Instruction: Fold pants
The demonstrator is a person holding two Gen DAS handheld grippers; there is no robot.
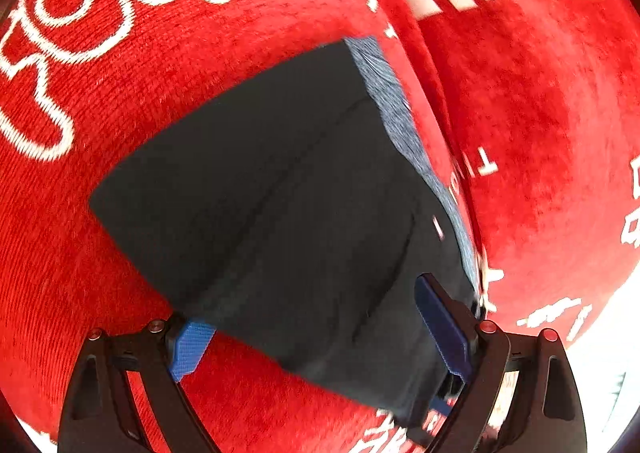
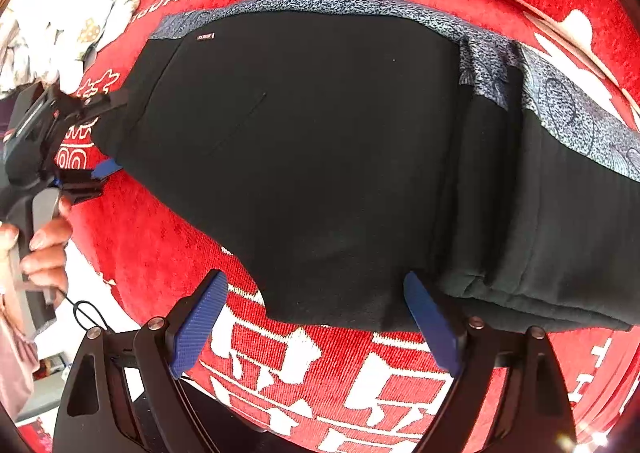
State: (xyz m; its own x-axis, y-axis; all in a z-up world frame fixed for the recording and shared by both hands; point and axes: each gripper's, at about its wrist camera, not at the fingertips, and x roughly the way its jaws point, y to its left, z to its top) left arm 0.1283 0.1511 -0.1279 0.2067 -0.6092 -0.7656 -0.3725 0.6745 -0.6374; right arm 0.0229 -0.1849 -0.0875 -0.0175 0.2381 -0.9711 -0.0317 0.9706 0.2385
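Black pants with a blue-grey patterned strip along the far edge lie folded flat on a red cloth printed in white. My right gripper is open, pointing steeply down over the near edge of the pants; the hem lies between its blue pads and they do not press on it. In the left wrist view, one end of the pants lies between the fingers of my open left gripper. The right wrist view shows the left gripper at the pants' left end, held by a hand.
The red cloth covers the whole work surface, with a raised fold running past the pants. A white patterned fabric lies bunched at the far left. A thin black cord hangs below the hand.
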